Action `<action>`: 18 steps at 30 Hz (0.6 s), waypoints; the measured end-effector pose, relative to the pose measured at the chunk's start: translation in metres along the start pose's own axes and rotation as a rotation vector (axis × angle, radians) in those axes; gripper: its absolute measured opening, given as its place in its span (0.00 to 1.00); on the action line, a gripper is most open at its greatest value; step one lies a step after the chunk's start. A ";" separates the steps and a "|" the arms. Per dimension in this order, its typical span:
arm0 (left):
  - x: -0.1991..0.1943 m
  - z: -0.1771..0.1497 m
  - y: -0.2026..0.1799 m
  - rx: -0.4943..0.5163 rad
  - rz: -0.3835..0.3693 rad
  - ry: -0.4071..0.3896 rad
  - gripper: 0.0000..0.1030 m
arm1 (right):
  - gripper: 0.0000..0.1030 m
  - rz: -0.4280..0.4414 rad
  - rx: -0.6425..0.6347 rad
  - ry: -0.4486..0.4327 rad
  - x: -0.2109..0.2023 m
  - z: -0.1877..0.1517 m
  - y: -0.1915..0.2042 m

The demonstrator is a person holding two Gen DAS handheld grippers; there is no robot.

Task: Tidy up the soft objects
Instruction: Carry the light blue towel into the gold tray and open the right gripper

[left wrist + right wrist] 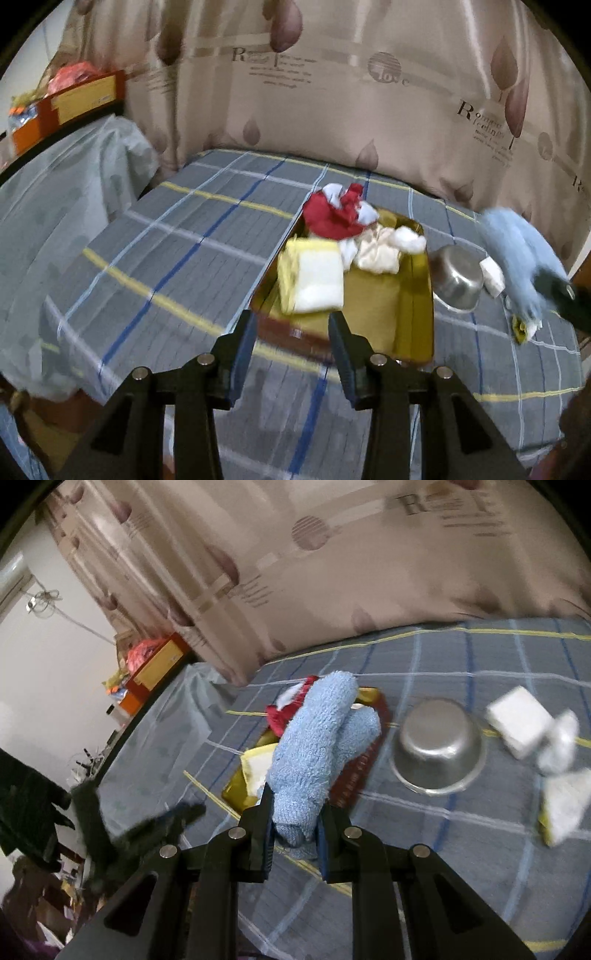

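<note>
My right gripper (pixel 295 823) is shut on a light blue fuzzy cloth (pixel 317 746) and holds it up over the near side of the gold tray (pixel 236 794). In the left wrist view the same blue cloth (pixel 517 258) hangs at the far right. The gold tray (pixel 413 317) lies on the plaid bed and holds a red and white cloth (pixel 332 214), a cream cloth (pixel 380 251) and a yellow and white sponge (pixel 314 280). My left gripper (pixel 291 332) is open and empty, just short of the tray's near edge.
An upturned steel bowl (pixel 439 746) sits right of the tray, also in the left wrist view (pixel 458 280). White blocks and a white sponge (pixel 517 720) lie further right. A beige curtain (pixel 332 92) hangs behind the bed. An orange box (pixel 74 99) stands far left.
</note>
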State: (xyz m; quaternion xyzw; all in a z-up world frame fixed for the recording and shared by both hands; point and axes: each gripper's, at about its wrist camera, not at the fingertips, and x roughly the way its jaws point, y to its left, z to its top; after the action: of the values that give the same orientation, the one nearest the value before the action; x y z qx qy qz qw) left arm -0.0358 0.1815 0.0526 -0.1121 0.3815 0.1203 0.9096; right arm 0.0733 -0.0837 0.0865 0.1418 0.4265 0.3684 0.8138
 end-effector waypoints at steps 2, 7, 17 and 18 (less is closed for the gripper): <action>-0.005 -0.010 0.005 -0.029 0.004 0.009 0.41 | 0.17 0.009 0.002 0.018 0.017 0.005 0.006; -0.003 -0.017 0.005 -0.007 0.023 0.014 0.41 | 0.17 -0.026 -0.019 0.060 0.058 0.012 0.016; 0.003 -0.020 0.004 0.058 0.067 0.009 0.41 | 0.17 -0.099 -0.049 0.138 0.114 0.011 0.020; 0.004 -0.021 0.004 0.060 0.070 0.012 0.41 | 0.17 -0.110 -0.053 0.144 0.119 0.011 0.020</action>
State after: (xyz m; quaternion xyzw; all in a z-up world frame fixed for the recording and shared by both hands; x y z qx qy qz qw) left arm -0.0481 0.1798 0.0354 -0.0720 0.3941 0.1399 0.9055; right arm 0.1160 0.0166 0.0345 0.0694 0.4811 0.3436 0.8035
